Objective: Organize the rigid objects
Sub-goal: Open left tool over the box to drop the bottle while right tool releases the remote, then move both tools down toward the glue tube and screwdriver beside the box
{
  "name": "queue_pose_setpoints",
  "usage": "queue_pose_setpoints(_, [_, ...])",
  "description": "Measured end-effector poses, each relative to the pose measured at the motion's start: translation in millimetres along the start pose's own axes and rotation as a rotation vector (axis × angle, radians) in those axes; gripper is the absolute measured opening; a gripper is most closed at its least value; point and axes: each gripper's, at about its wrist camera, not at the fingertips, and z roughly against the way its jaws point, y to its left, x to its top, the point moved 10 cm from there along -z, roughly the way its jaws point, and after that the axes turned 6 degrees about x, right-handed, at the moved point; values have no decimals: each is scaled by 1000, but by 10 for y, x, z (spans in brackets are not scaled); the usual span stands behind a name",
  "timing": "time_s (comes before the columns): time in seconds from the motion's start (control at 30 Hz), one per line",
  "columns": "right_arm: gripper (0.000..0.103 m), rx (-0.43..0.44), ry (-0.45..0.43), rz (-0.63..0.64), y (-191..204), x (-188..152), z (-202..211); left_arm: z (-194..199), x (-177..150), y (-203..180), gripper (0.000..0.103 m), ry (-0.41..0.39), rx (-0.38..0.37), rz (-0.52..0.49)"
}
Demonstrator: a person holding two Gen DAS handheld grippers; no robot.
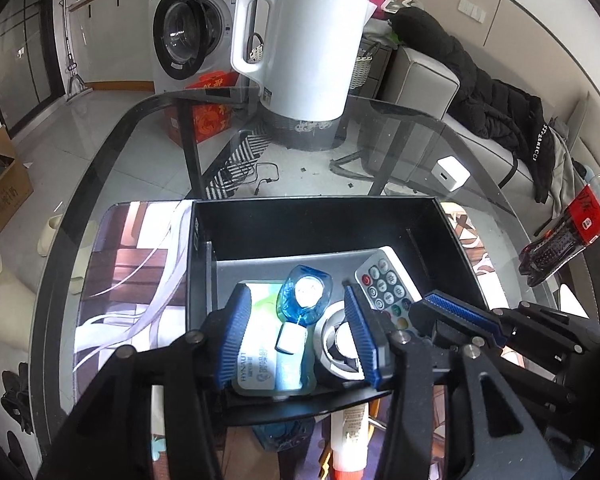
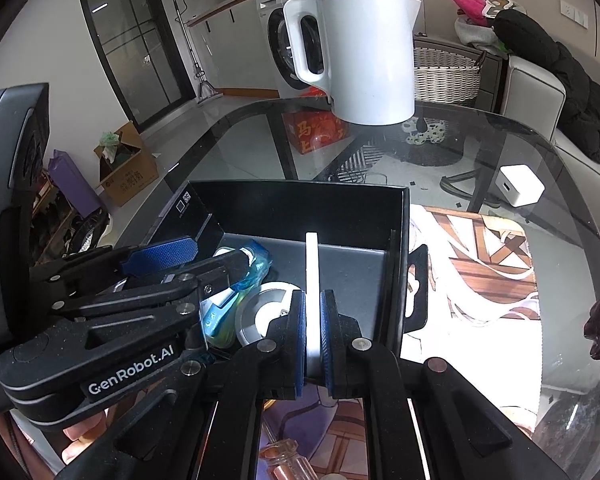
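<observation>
Left wrist view: the left gripper [image 1: 300, 332] hangs released over the black box [image 1: 312, 220], its pads either side of, not pressing, a blue packaged item [image 1: 296, 320] lying on the box floor; a round silver object [image 1: 338, 340] sits just right of it. Right wrist view: the right gripper [image 2: 313, 340] is clenched on a white remote control [image 2: 312, 280], edge-up above the box's right half. Judged step: placing; next, lower and release the remote.

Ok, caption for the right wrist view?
Right gripper clamps a white remote on edge inside the black box on a glass table.
</observation>
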Motion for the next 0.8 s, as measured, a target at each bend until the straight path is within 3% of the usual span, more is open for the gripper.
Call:
queue_pose_setpoints(0.37, [7,53,-73,56,61,-26,535,477,-195,-90,48,-30,-52,-66])
queue_pose_setpoints(0.8, [7,110,39,152,259,-451,615,456,-609,-311,48,84,-90,-144])
